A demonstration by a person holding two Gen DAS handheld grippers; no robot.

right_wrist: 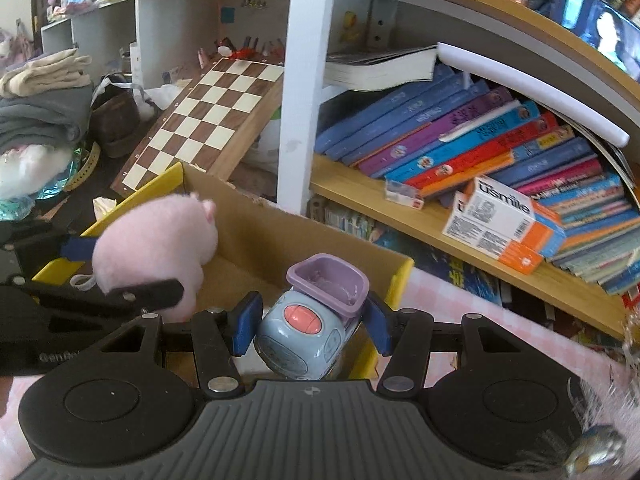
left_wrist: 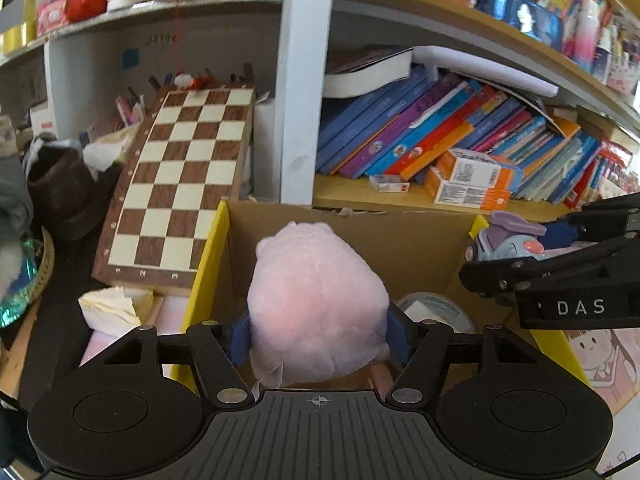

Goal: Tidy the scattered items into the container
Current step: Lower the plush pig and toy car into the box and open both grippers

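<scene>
Left gripper [left_wrist: 318, 338] pinches a fluffy pink plush pig [left_wrist: 318, 308] over the open yellow-edged cardboard box [left_wrist: 400, 236]; right gripper [right_wrist: 310, 326] seemingly clamps a blue-and-purple plastic toy car [right_wrist: 316, 320].

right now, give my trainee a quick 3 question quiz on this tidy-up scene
1. What does the left gripper hold?
2. True or false: the right gripper carries a toy car.
3. Which stands behind the cardboard box's left side: A) chessboard B) kettle C) lamp?

Key:
1. The pink plush toy, between its jaws above the box.
2. True.
3. A, the chessboard.
</scene>
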